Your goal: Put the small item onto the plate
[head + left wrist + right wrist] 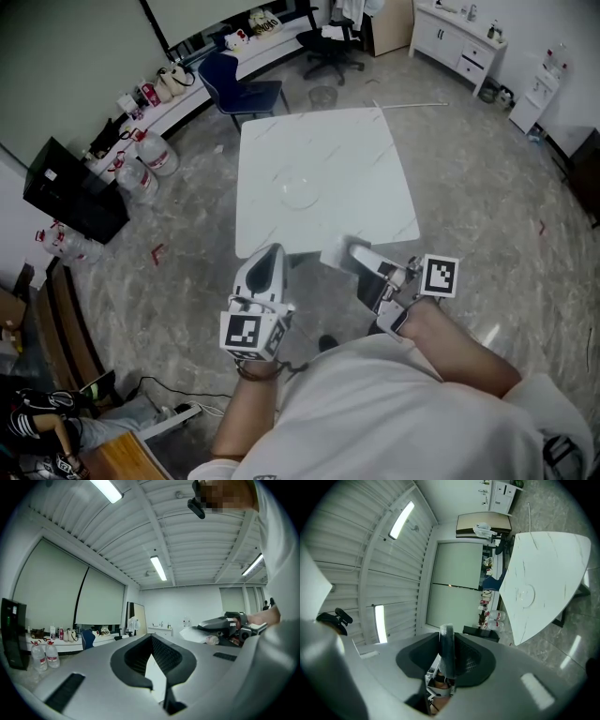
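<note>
A clear glass plate (302,190) lies near the middle of the white marble table (356,150). Both grippers hover off the table's near edge, short of the plate. My right gripper (344,251) is shut on a small, thin grey-white item (446,644), which stands edge-on between the black pads. The right gripper view shows the plate (527,594) far off on the table (555,569). My left gripper (270,255) is beside the right one, its jaws a little apart with nothing between them. In the left gripper view, the right gripper (220,626) shows at the right.
A blue chair (246,91) stands beyond the table's far left corner and a black office chair (330,42) behind it. Water bottles (150,155) and a black box (75,192) sit on the floor at the left. White cabinets (459,42) line the back right.
</note>
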A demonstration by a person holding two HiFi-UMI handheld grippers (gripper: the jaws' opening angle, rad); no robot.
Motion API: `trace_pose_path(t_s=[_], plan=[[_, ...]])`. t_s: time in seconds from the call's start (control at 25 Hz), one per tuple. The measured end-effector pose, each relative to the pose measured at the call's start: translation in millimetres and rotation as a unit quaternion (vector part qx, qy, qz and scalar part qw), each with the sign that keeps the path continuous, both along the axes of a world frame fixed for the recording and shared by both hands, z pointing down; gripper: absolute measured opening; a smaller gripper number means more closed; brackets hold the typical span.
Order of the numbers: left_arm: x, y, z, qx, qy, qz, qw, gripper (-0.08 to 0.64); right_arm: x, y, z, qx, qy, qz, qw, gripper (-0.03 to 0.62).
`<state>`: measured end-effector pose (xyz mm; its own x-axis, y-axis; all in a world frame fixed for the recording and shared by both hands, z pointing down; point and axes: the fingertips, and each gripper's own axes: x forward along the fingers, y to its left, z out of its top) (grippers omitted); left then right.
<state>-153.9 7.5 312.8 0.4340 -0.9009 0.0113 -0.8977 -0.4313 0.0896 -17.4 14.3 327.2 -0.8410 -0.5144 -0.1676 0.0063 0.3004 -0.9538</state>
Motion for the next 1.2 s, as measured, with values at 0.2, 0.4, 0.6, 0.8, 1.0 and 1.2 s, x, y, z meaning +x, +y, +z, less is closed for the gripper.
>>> trace_pose_path(t_s=[0.2, 0.4, 0.6, 0.8, 1.0, 1.2], plan=[[-3.8, -24.7, 2.9, -0.002, -0.001, -0.007, 1.0000, 0.006, -10.0, -29.2, 1.1, -0.007, -0.010, -0.012, 1.000, 0.098], [-6.3, -70.7, -7.2, 0.014, -0.001, -0.035, 0.9993, 0.006, -8.7, -85.7, -5.7, 0.002, -0.014, -0.034, 0.999, 0.100], [-3.0, -135.9, -11.4, 0.024, -0.001, -0.076, 0.9968, 0.006, -8.0, -157.9, -4.8, 0.007, -0.015, -0.074, 0.997, 0.100], [1.8, -194.2, 4.1, 0.020, 0.009, -0.103, 0.9944, 0.006, -8.0, -220.1, 4.2, 0.003, -0.012, -0.108, 0.994, 0.100], [7.5, -238.2, 19.3, 0.012, 0.011, -0.125, 0.9920, 0.006, -0.9, -268.7, 14.2, -0.006, -0.007, -0.139, 0.990, 0.098], [4.2, -267.2, 33.5, -0.001, 0.003, -0.131, 0.9914, 0.006, -3.3, -304.2, 31.6, -0.018, -0.002, -0.146, 0.989, 0.100]])
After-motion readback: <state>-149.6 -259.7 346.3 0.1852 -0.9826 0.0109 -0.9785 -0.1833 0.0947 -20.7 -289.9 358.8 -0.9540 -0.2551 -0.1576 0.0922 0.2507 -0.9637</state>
